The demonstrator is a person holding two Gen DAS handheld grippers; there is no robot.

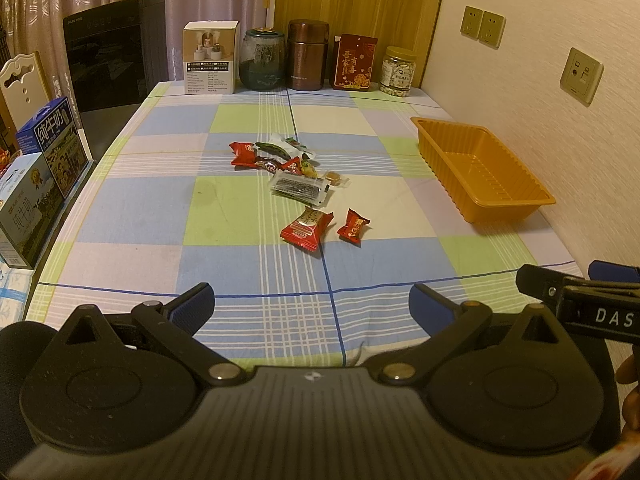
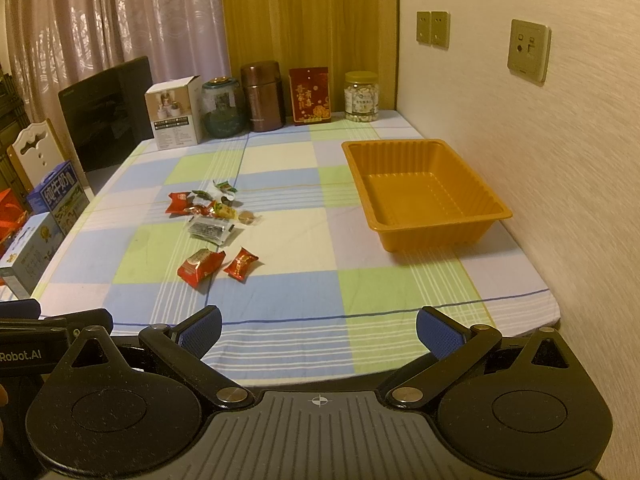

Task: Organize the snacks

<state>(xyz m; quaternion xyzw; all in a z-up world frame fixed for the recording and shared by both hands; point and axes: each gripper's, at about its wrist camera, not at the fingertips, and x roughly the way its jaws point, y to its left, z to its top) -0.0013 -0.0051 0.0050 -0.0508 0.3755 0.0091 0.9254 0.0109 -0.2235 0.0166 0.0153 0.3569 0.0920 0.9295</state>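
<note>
Several wrapped snacks lie scattered mid-table: a red packet [image 1: 306, 229] [image 2: 200, 266], a small red candy [image 1: 353, 227] [image 2: 241, 263], a clear packet with dark contents [image 1: 298, 187] [image 2: 211, 230], and a cluster of red and green wrappers [image 1: 272, 154] [image 2: 200, 202] behind. An empty orange tray [image 1: 480, 168] [image 2: 424, 196] stands at the right by the wall. My left gripper [image 1: 312, 306] is open above the table's near edge, holding nothing. My right gripper [image 2: 318, 330] is likewise open and empty, well short of the snacks.
Along the back edge stand a white box [image 1: 210, 58], a glass jar [image 1: 264, 60], a brown canister [image 1: 306, 56], a red packet box [image 1: 355, 62] and a nut jar [image 1: 397, 72]. Milk cartons [image 1: 40, 168] and a black appliance [image 1: 112, 52] flank the left side. Wall at right.
</note>
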